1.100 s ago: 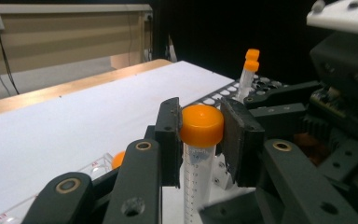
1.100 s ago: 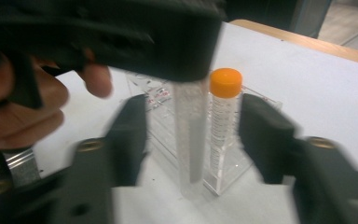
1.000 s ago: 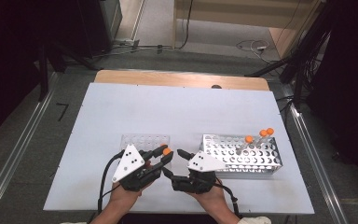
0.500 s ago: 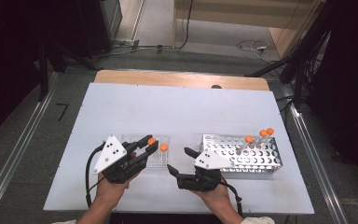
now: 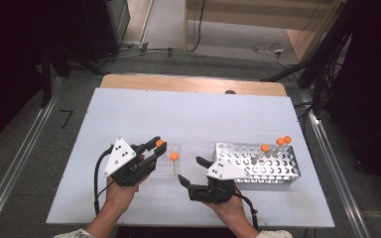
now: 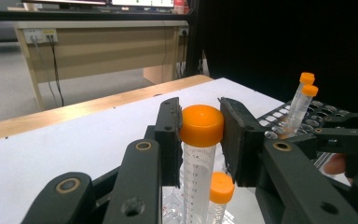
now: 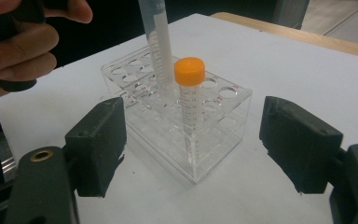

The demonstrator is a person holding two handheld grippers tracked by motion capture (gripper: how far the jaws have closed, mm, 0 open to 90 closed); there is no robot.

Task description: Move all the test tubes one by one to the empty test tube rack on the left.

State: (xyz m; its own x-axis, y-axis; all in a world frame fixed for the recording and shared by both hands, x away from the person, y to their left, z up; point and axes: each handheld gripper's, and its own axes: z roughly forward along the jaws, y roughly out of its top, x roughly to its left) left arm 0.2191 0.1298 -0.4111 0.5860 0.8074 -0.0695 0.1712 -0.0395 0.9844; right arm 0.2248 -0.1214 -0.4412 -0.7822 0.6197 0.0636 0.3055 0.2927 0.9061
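- The white table (image 5: 188,119) spreads out before me, with a wooden strip along its far edge.
- The metal rack (image 5: 270,166) lies at the right, near my side; three orange-capped tubes lean in its far holes (image 5: 278,146).
- The clear rack (image 5: 166,161) sits left of the metal one, near the middle of the table. In the right gripper view it stands just beyond my jaws (image 7: 182,121).
- My left gripper (image 5: 155,148) is over the clear rack's left end, in my left hand (image 5: 119,196). Its jaws are pinching the orange cap of a tube (image 6: 200,140). That tube stands upright, its lower end down among the clear rack's holes (image 7: 156,46); I cannot tell if it rests on the bottom.
- My right gripper (image 5: 191,169) lies low on the table between the two racks, pointing at the clear rack. Its jaws are spread wide and have just been opening a little more; nothing is between the pads but the rack farther off.
- A second tube (image 7: 189,102) stands upright in the clear rack, at its right side, just beside the tube I hold (image 5: 174,156).
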